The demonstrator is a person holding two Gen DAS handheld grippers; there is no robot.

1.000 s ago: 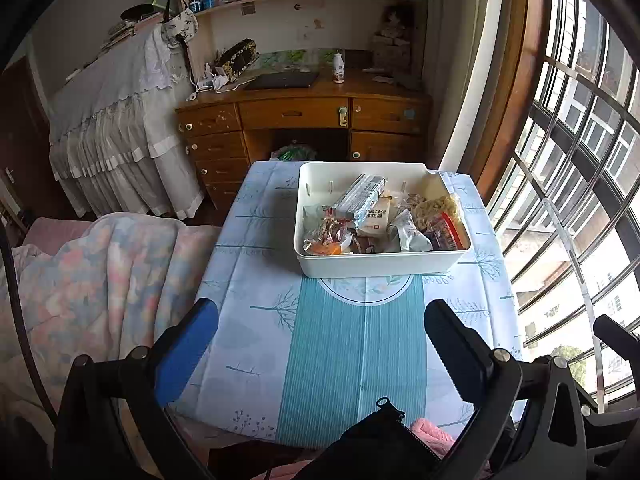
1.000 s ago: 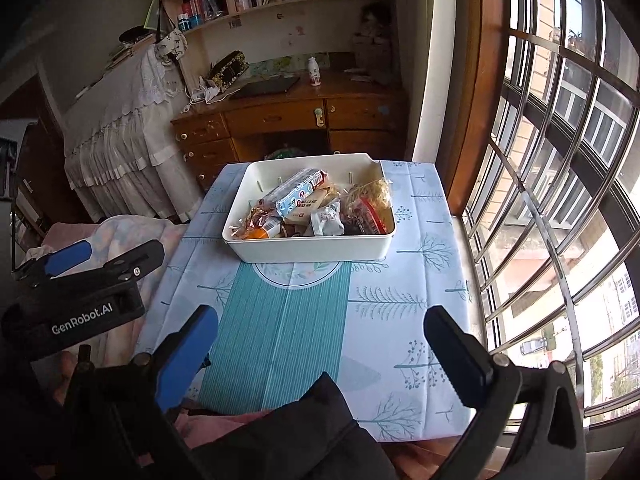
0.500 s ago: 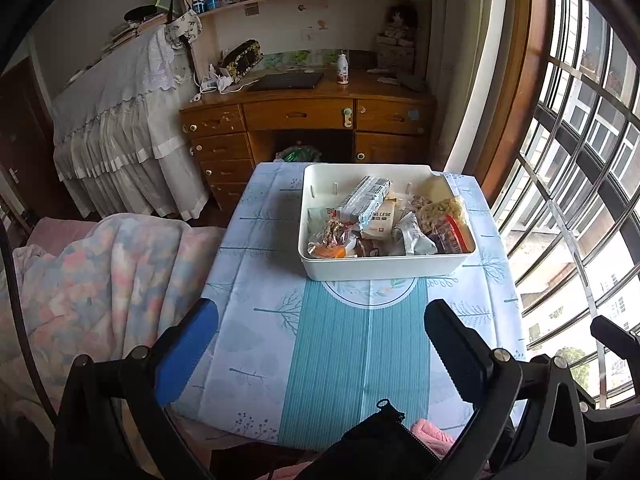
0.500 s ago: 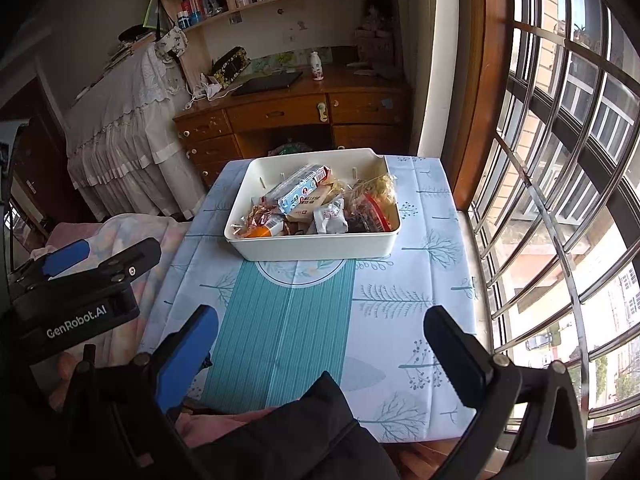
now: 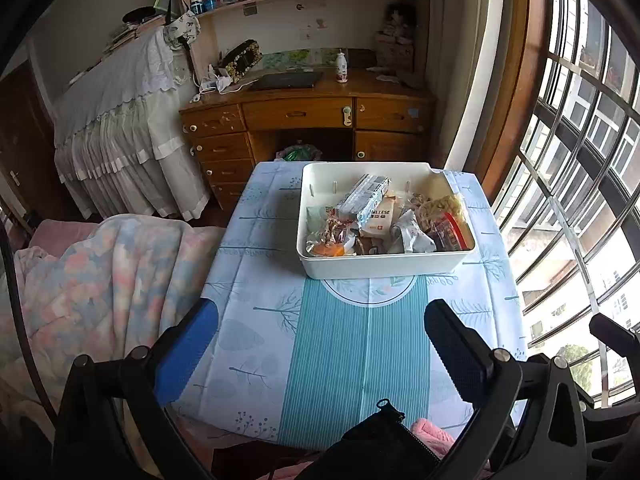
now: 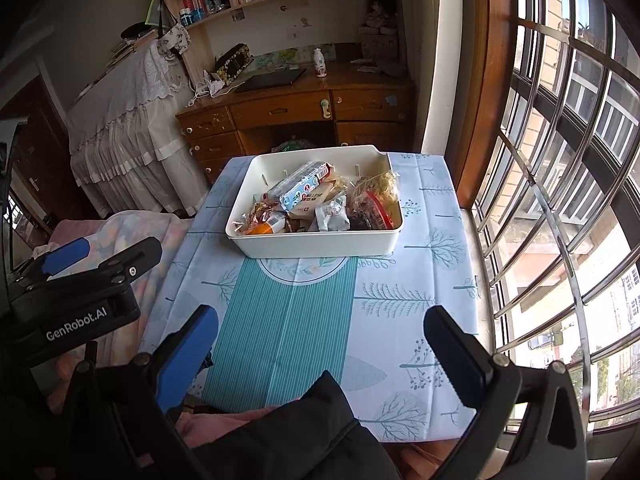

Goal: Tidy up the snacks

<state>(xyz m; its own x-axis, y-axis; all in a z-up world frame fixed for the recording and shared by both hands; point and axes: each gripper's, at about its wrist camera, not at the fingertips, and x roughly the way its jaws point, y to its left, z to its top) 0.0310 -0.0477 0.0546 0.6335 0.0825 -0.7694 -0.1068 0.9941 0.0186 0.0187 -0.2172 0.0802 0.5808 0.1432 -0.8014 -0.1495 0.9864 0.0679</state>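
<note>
A white bin [image 5: 384, 268] [image 6: 316, 246] full of wrapped snacks stands on the far half of a small table with a blue tree-print cloth [image 5: 352, 344] [image 6: 304, 320]. A long blue-and-white packet [image 5: 362, 200] [image 6: 300, 190] lies on top of the pile, and a bag with a red band [image 5: 448, 224] [image 6: 374, 206] lies at the right end. My left gripper [image 5: 320, 344] is open and empty over the table's near edge. My right gripper [image 6: 320, 340] is open and empty, also near the front edge. The left gripper shows at the left in the right wrist view [image 6: 80, 276].
A quilt-covered bed [image 5: 100, 272] lies left of the table. A wooden desk [image 5: 308, 120] with a laptop and a bottle stands behind it, under bookshelves. A barred window [image 6: 560, 160] runs along the right side. A dark sleeve [image 6: 296, 440] lies below the right gripper.
Both grippers have pulled back and risen slightly, so the bin sits a little lower and farther in both views. Both stay open and empty.
</note>
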